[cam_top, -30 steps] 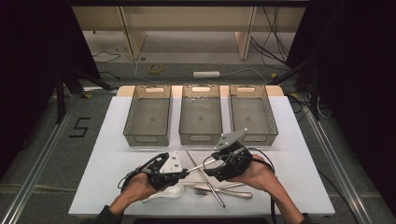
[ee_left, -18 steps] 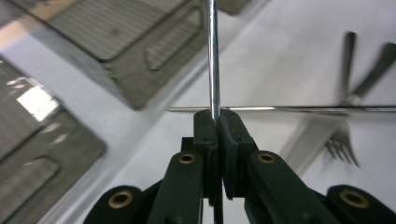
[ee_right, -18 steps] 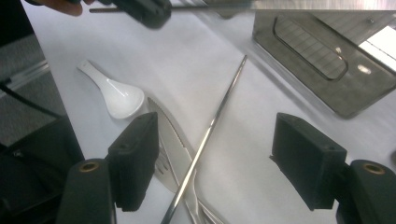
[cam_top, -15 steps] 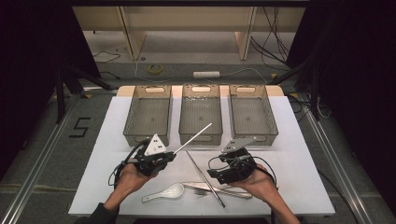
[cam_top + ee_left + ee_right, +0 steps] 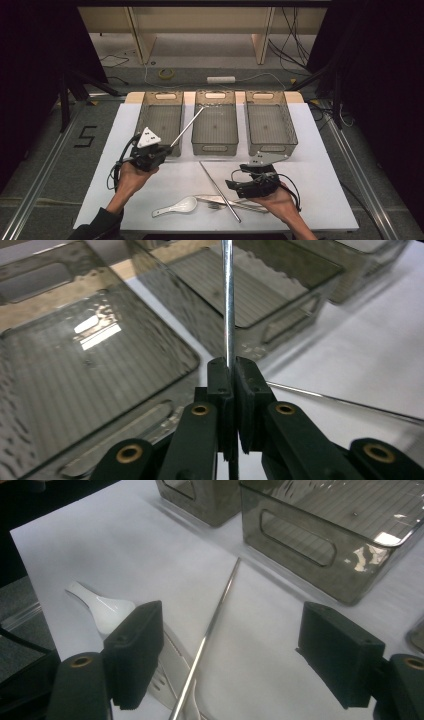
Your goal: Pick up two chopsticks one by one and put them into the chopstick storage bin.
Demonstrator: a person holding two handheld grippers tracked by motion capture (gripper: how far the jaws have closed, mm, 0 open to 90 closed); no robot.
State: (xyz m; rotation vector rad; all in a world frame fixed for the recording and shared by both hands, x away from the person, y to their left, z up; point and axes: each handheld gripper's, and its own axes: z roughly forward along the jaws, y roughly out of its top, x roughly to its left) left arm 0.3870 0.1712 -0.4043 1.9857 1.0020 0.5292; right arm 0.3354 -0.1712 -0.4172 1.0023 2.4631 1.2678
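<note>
My left gripper [image 5: 165,150] [image 5: 231,365] is shut on one end of a thin metal chopstick [image 5: 187,126] [image 5: 228,300]. The stick slants up over the gap between the left bin [image 5: 160,117] [image 5: 75,370] and the middle bin [image 5: 215,125] [image 5: 260,295]. My right gripper [image 5: 232,186] [image 5: 235,650] hangs low over the white board, and its jaws have just been opening. They stand wide apart with nothing gripped. A second metal chopstick [image 5: 220,192] [image 5: 215,615] lies on the board beneath them, untouched.
A white spoon [image 5: 175,206] [image 5: 105,607] and flat cutlery [image 5: 247,204] [image 5: 167,672] lie near the board's front edge. A third smoky bin [image 5: 270,125] stands at the right. The white board [image 5: 320,165] ends close in front of both hands.
My left gripper has carried the chopstick left and away from the centre, toward the bins. My right gripper has drawn back toward the front edge and its jaws have spread.
</note>
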